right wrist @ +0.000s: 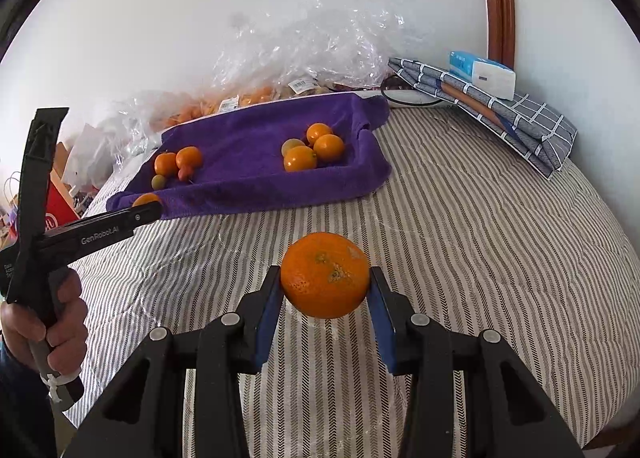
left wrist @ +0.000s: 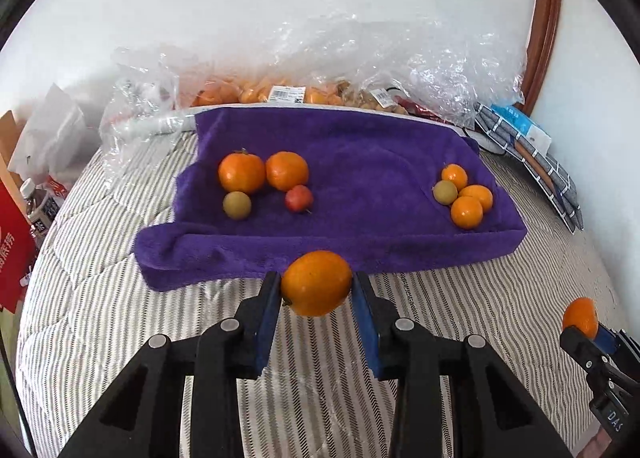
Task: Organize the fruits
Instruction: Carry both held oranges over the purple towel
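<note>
Currently two hand-held tongs each carry a fruit above a bed covered in a grey-and-white striped quilt (right wrist: 460, 226). The left tongs (left wrist: 316, 284) pinch a smooth oval orange fruit (left wrist: 316, 283) between blue pads, just short of the near edge of a purple terry towel (left wrist: 360, 162) spread over a shallow tray. The right tongs (right wrist: 326, 278) pinch a round, speckled mandarin (right wrist: 325, 275), held well back from the towel, which lies toward eleven o'clock in the right wrist view.

On the towel, fruit already sits in two clusters. At ten o'clock in the left wrist view lie two round oranges (left wrist: 264, 171), a small greenish-yellow fruit (left wrist: 237, 205) and a small red fruit (left wrist: 299, 198). At two o'clock lie three small orange fruits (left wrist: 466, 194) touching another small green fruit (left wrist: 445, 192). Crinkled clear plastic bags (left wrist: 360, 58) of more fruit rest behind the towel, at twelve o'clock.

Judging by this, the step in hand is carrying both fruits to the towel. Next, each probably needs lowering beside its matching cluster, with the tongs then spread gently so the round fruit does not roll off.
</note>
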The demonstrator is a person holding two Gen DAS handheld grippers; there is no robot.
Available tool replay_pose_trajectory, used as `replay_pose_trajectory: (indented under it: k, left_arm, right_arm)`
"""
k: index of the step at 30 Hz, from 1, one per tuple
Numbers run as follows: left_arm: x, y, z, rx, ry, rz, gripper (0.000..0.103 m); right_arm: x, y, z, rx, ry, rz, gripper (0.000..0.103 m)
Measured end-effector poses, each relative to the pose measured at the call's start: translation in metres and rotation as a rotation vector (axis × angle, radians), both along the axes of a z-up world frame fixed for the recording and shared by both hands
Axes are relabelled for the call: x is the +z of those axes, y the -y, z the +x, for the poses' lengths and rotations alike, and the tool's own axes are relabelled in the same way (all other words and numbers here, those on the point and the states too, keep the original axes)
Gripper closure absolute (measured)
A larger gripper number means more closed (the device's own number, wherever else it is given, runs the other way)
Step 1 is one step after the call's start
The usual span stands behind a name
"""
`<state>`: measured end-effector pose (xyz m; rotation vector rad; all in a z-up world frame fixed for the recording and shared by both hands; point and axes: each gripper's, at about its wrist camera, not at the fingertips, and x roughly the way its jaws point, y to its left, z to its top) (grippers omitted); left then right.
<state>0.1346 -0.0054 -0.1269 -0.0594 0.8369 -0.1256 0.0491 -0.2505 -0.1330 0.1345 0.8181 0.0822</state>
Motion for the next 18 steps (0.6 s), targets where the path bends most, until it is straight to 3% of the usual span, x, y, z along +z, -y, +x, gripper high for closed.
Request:
replay_pose_trajectory:
  k: [10,18]
  left_arm:
    - [0.041,-0.034,-0.004,0.067,0.069,-0.042,0.068]
    - [0.056,-0.044,0.016,0.077,0.108,-0.048,0.068]
  right_arm:
    - [0.034,-0.014,0.020,-0.005,0.058,-0.011,0.061]
    - [0.051,-0.020,0.053,-0.003,0.083,-0.015,0.061]
